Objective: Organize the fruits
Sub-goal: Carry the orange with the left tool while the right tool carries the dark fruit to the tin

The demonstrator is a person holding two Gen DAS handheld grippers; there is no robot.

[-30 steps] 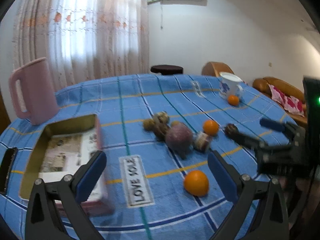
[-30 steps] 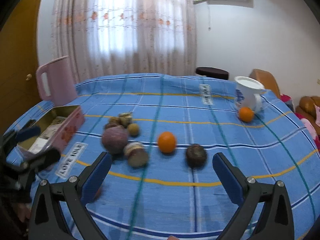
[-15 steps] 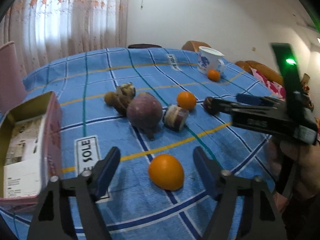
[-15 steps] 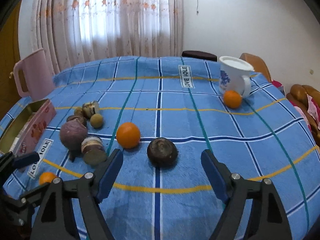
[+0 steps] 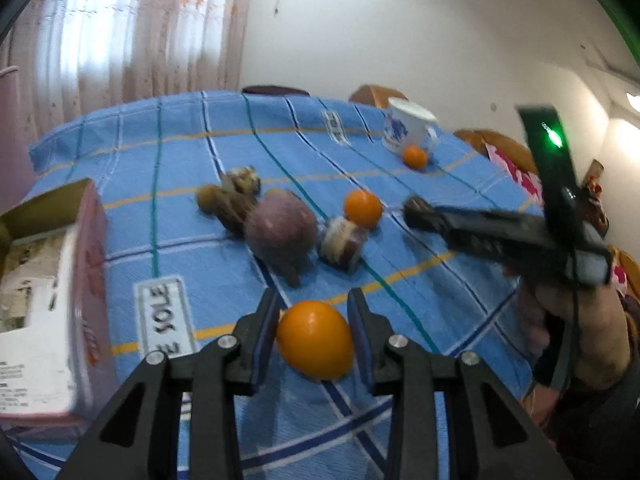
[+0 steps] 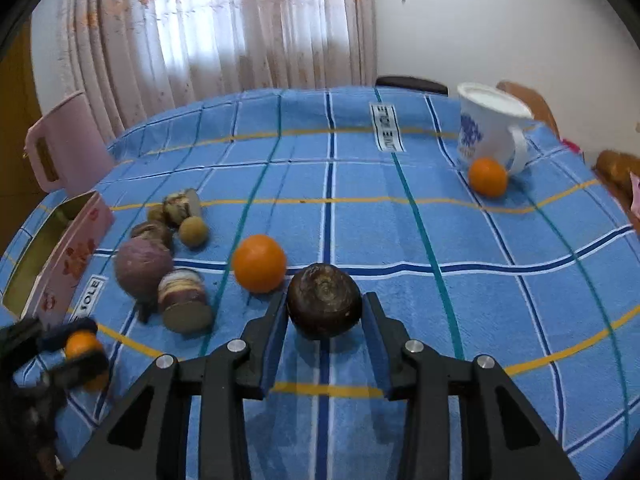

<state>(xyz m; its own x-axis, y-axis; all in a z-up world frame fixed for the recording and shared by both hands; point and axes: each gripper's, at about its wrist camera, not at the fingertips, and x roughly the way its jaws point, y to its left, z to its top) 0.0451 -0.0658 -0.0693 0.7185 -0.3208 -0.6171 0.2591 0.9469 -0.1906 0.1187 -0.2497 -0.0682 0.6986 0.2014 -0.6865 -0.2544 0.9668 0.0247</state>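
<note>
Two grippers have just been closing: left gripper (image 5: 314,320) clasps the near orange (image 5: 315,339), right gripper (image 6: 325,314) clasps the dark fruit (image 6: 324,300)

Daylight through bright curtains (image 6: 248,28) (blown out); fisheye edges dark, blurred

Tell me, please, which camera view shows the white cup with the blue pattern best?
The right wrist view: the white cup stands large there, its blue pattern, rim and handle all clear, with an orange in front of it. In the left wrist view it is smaller, farther back and slightly blurred.
</note>
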